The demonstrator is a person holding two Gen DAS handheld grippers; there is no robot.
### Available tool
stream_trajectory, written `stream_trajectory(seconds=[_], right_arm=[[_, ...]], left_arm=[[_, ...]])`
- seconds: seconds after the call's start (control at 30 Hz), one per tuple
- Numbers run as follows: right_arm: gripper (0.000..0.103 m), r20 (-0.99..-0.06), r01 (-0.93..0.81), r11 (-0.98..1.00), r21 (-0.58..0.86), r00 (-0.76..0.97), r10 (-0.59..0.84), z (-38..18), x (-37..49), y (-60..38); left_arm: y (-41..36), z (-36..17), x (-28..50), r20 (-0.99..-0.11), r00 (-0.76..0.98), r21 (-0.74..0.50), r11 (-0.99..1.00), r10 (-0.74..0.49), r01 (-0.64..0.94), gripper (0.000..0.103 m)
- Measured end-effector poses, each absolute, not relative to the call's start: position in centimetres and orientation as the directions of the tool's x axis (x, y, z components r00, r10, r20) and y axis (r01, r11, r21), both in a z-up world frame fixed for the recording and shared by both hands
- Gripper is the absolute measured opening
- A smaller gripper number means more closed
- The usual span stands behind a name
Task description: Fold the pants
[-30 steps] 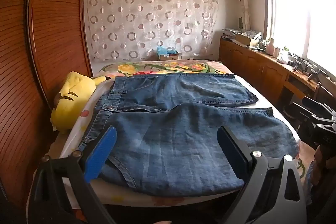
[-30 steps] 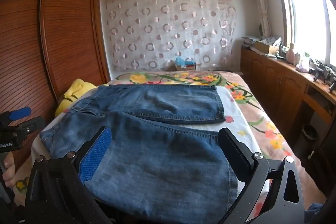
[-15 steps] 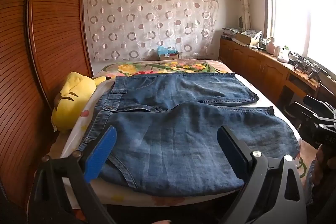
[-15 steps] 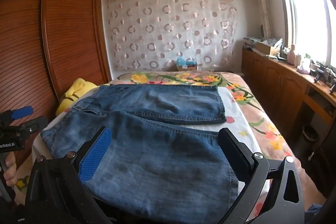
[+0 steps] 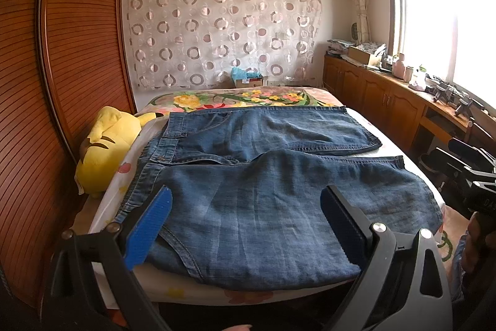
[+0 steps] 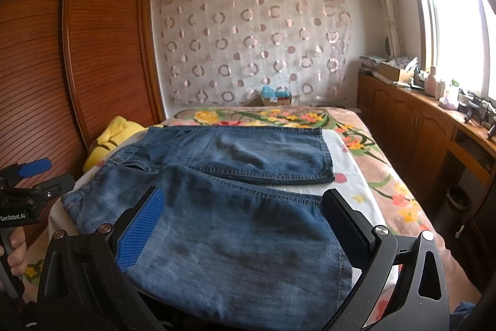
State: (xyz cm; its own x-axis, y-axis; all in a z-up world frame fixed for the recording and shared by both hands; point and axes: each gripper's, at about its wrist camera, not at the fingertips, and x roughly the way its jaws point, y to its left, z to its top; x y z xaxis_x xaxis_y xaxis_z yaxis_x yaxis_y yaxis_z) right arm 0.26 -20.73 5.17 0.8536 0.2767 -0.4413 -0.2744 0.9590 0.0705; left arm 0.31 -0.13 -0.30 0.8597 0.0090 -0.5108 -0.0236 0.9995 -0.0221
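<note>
Blue denim pants (image 5: 263,176) lie flat on the bed, waistband at the left, both legs spread to the right; they also show in the right wrist view (image 6: 235,207). My left gripper (image 5: 248,207) is open and empty, hovering over the near leg by the bed's front edge. My right gripper (image 6: 245,213) is open and empty, over the near leg's hem end. Each gripper shows at the edge of the other's view, the right one (image 5: 474,176) and the left one (image 6: 28,191).
A yellow plush toy (image 5: 105,145) lies at the bed's left edge beside a wooden wardrobe (image 5: 62,82). A flowered bedspread (image 6: 356,141) covers the bed. Wooden cabinets (image 5: 387,101) with clutter run along the right under the window. A small box (image 5: 248,79) stands at the far wall.
The right gripper has drifted slightly upward and closer over the near leg. The left gripper and the pants have barely moved.
</note>
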Motion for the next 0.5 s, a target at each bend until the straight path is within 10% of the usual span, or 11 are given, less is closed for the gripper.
stream_trajectory(seconds=[0.5], right_arm=[[0.103, -0.439, -0.275, 0.959, 0.069, 0.855, 0.276, 5.21, 0.18, -20.76]], left_arm=[[-0.22, -0.22, 0.32, -0.511, 0.86, -0.021, 1.0, 0.009, -0.023, 0.098]])
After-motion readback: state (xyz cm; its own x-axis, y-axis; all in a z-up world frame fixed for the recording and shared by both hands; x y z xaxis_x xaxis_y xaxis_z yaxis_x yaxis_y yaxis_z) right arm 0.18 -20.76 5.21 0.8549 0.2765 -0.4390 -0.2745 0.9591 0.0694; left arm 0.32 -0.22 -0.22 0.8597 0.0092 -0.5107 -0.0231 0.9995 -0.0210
